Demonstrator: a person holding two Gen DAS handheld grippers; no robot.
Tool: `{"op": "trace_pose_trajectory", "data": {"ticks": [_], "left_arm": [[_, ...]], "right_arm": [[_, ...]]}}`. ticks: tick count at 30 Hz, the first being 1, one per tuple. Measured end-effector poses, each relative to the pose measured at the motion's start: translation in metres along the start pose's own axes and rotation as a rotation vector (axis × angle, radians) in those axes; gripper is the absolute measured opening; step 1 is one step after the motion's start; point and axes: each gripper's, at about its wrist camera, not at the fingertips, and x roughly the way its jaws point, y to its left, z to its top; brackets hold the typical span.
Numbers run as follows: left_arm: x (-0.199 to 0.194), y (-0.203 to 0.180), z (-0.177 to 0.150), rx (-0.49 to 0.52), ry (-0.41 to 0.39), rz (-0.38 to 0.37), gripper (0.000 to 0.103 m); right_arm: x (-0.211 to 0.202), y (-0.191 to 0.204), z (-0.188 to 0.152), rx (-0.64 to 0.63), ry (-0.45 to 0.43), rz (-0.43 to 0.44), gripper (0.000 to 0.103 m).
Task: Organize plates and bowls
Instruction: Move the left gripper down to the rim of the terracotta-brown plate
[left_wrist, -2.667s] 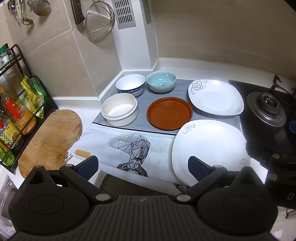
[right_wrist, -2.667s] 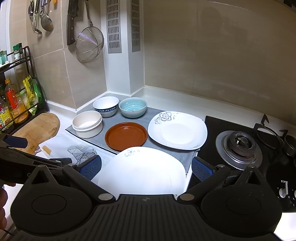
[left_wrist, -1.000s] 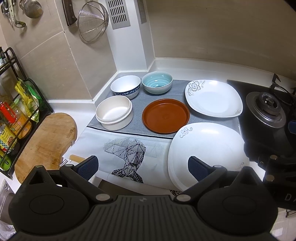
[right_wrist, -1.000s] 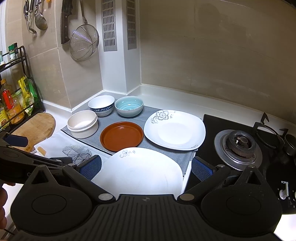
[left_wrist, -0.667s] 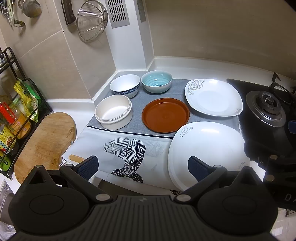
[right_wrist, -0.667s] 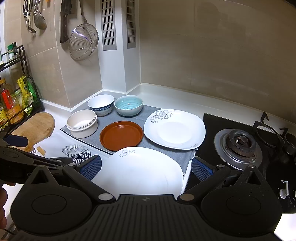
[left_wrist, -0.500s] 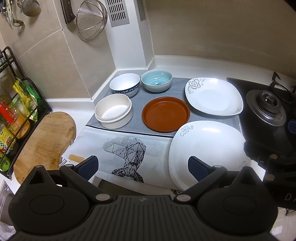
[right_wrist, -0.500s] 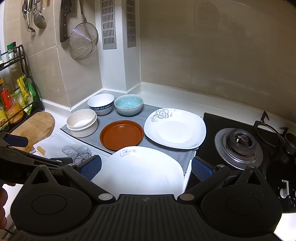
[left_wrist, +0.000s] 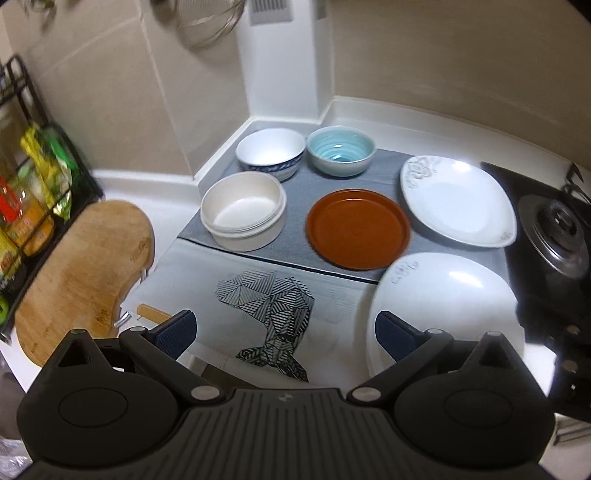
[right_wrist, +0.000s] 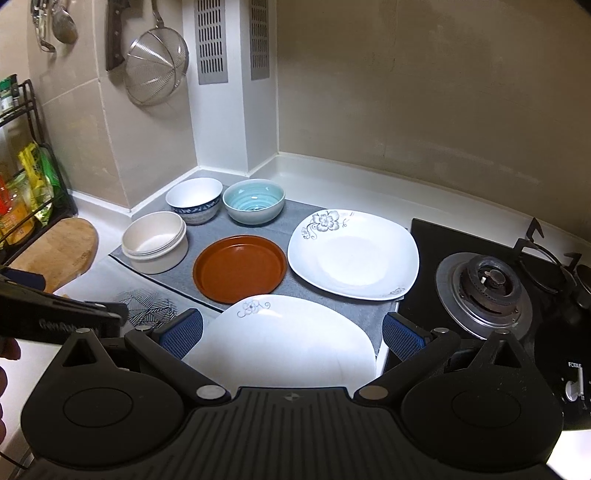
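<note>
Kitchen corner desk (right_wrist: 332, 173), laid with a grey mat (right_wrist: 295, 284): from left to right are noted a cream bowl (right_wrist: 155, 242), a blue-patterned bowl (right_wrist: 194, 199), a teal bowl (right_wrist: 254, 204), a brown plate (right_wrist: 240, 267) and two white floral plates (right_wrist: 352, 253), all empty and none stacked. Both the left tongs (left_wrist: 284, 334) and the right tongs (right_wrist: 291, 334) are held spread and empty above the near edge, so sorting is judged not yet begun. A first grasp is called for next, probably of the near white plate (right_wrist: 284, 332) under the right tongs.
</note>
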Motion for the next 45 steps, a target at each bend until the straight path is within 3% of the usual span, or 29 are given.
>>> {"op": "trace_pose_trajectory", "data": {"ticks": [8,14,18,26,38,45], "left_arm": [[0.057,0.023,0.031,-0.036,0.073,-0.032,0.103],[0.109,0.041,0.056,-0.077,0.132,-0.061,0.103],[0.139,0.049,0.069,-0.093,0.18,-0.105,0.103],[0.186,0.053,0.077,-0.106,0.312,-0.195,0.103],[0.224,0.056,0.075,-0.246,0.434,-0.197,0.103],[0.231,0.044,0.083,-0.265,0.422,-0.185,0.103]], "right_arm": [[0.053,0.004,0.023,0.064,0.09,0.01,0.103],[0.1,0.003,0.042,0.182,0.172,0.048,0.103],[0.13,0.004,0.054,0.279,0.218,0.08,0.103],[0.177,0.013,0.076,0.351,0.254,0.087,0.103],[0.237,0.007,0.08,0.428,0.376,0.171,0.103],[0.267,-0.004,0.07,0.493,0.462,0.148,0.103]]}}
